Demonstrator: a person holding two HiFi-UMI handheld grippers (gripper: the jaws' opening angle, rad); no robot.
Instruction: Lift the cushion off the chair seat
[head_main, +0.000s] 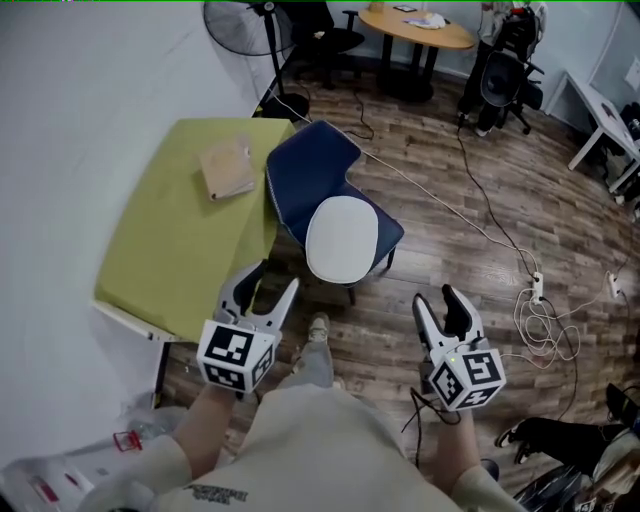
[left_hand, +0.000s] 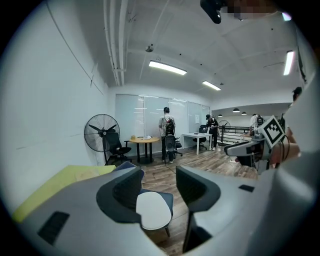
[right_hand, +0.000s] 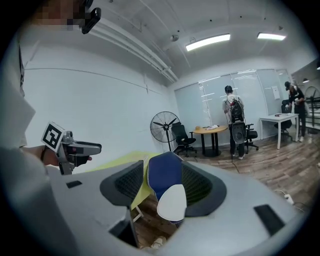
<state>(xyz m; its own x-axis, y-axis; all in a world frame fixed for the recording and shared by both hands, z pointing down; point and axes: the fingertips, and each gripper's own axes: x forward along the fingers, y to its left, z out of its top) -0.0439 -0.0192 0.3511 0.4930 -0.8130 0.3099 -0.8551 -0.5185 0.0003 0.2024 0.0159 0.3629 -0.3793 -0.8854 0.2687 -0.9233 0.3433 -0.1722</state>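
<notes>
A white oval cushion (head_main: 342, 238) lies on the seat of a blue chair (head_main: 305, 165) on the wooden floor. My left gripper (head_main: 272, 278) hangs open just short of the chair's near left side, nothing between its jaws. My right gripper (head_main: 438, 297) is open too, off to the right of the chair and nearer to me. In the left gripper view the cushion (left_hand: 154, 211) shows between the spread jaws, well ahead of them. The right gripper view frames the cushion (right_hand: 172, 202) and the chair back (right_hand: 164, 177) the same way.
A yellow-green table (head_main: 170, 250) stands against the chair's left side, with a brown packet (head_main: 228, 168) on it. Cables (head_main: 540, 310) trail over the floor at right. A fan (head_main: 245, 25), a round wooden table (head_main: 415, 30) and office chairs stand further back.
</notes>
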